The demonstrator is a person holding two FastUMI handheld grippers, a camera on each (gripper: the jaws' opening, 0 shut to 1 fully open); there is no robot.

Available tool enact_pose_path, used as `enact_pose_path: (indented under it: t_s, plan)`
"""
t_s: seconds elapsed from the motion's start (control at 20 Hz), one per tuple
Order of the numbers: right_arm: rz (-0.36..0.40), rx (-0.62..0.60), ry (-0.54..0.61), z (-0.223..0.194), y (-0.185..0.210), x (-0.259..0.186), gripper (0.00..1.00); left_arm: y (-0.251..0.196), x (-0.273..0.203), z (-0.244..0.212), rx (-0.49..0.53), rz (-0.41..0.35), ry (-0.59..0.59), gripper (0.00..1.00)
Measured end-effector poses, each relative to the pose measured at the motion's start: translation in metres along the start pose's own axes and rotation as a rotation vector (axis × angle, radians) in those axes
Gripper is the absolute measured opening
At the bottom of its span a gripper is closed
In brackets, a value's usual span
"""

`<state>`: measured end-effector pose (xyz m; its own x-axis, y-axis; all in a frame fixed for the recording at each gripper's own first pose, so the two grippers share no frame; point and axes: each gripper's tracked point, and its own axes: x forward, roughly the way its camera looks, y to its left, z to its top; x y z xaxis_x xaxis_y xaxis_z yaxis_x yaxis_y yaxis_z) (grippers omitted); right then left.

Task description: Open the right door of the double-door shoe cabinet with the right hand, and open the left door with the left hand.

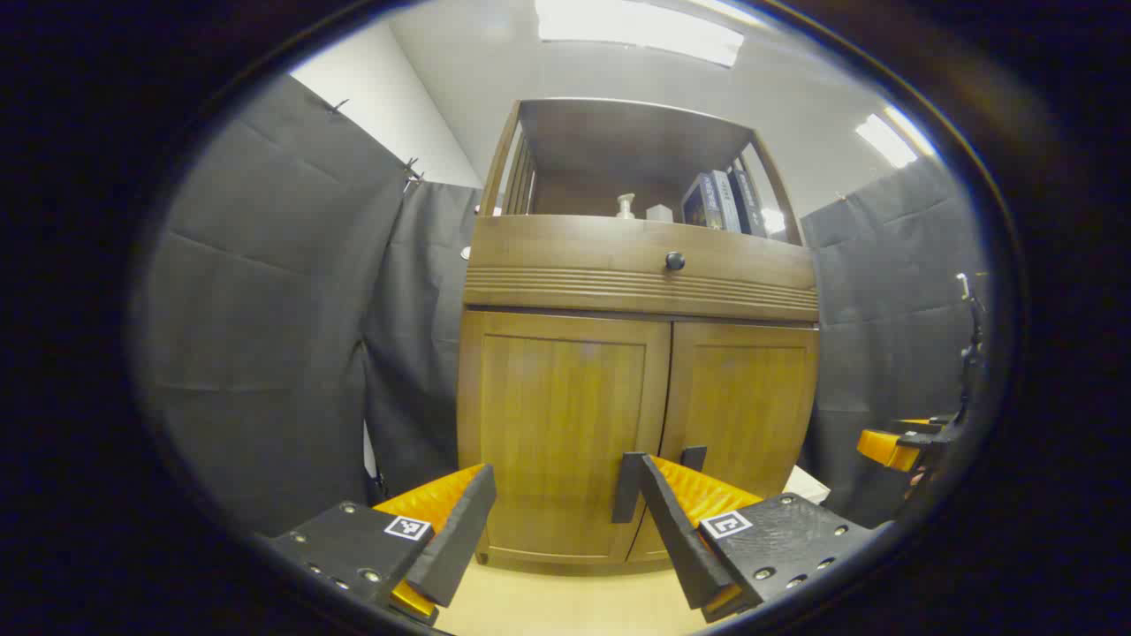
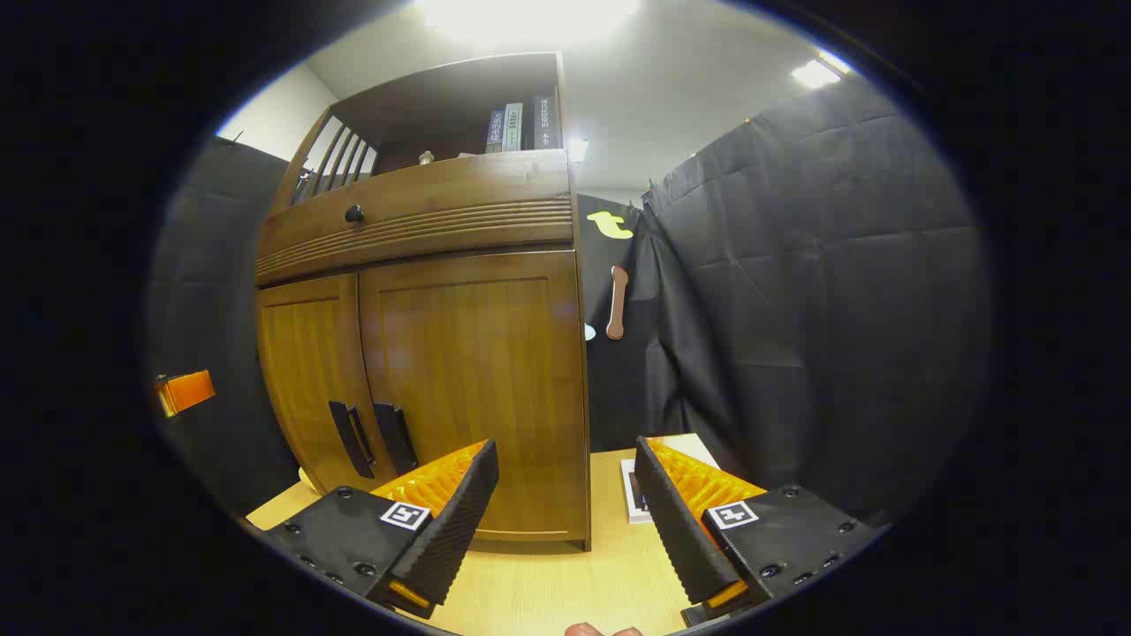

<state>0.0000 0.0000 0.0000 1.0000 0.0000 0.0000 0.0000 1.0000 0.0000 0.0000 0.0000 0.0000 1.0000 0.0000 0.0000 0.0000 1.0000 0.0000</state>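
A brown wooden shoe cabinet (image 1: pixel 636 265) (image 2: pixel 424 221) stands in front of me with both doors closed. In the left gripper view, the left door (image 1: pixel 561 424) and the right door (image 1: pixel 747 406) meet at two dark handles, the left handle (image 1: pixel 627 486) and the right handle (image 1: pixel 694 458). My left gripper (image 1: pixel 565 517) is open, a short way in front of the left door. In the right gripper view, the right door (image 2: pixel 477 380) and its handle (image 2: pixel 395 437) lie left of my open right gripper (image 2: pixel 565 499), which points past the cabinet's right corner. The right gripper (image 1: pixel 892 446) also shows at the far right of the left gripper view.
A drawer with a round dark knob (image 1: pixel 674 261) runs above the doors, and an open shelf holds books (image 1: pixel 720 201) and a small bottle (image 1: pixel 626 206). Black cloth walls hang on both sides. A white card (image 2: pixel 632 495) lies on the pale wooden floor (image 2: pixel 548 583) beside the cabinet.
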Motion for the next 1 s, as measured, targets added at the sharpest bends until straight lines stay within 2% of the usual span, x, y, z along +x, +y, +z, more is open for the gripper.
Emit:
enact_pose_path:
  t_s: [0.25,0.3,0.35,0.4,0.55,0.6,0.65,0.75,0.8,0.9,0.95,1.0]
  plan:
    - [0.058,-0.024,0.045,-0.011,-0.001,0.006,0.98,0.005,-0.018,-0.023,0.024,0.073,0.071,0.95]
    - [0.073,-0.028,0.046,-0.014,-0.002,0.006,0.96,0.007,-0.025,-0.026,0.024,0.091,0.075,0.95]
    - [0.076,-0.031,0.047,-0.023,-0.008,0.001,0.98,0.009,-0.028,-0.026,0.022,0.109,0.076,0.95]
    - [0.076,-0.034,0.052,-0.028,-0.01,-0.002,0.95,0.008,-0.027,-0.026,0.013,0.114,0.079,0.95]
    - [0.062,-0.027,0.081,-0.036,-0.004,0.006,0.92,0.009,-0.024,-0.025,0.008,0.094,0.067,0.95]
    - [0.06,-0.018,0.081,-0.033,0.002,0.008,0.96,0.009,-0.022,-0.025,0.018,0.088,0.061,0.94]
    - [0.055,-0.012,0.09,-0.032,0.008,0.011,0.92,0.006,-0.023,-0.028,0.021,0.078,0.07,0.95]
    - [0.039,-0.006,0.073,-0.024,0.019,0.018,0.97,0.004,-0.022,-0.028,0.017,0.052,0.074,0.95]
    - [0.036,-0.004,0.063,-0.02,0.026,0.022,0.92,0.004,-0.022,-0.026,0.019,0.049,0.066,0.95]
    - [0.027,-0.007,0.068,-0.022,0.037,0.026,0.92,0.002,-0.022,-0.027,0.025,0.04,0.062,0.95]
    - [0.023,-0.007,0.072,-0.021,0.046,0.028,0.96,0.001,-0.021,-0.026,0.023,0.026,0.054,0.95]
    - [0.022,-0.003,0.072,-0.019,0.053,0.03,0.92,0.0,-0.02,-0.025,0.017,0.013,0.046,0.95]
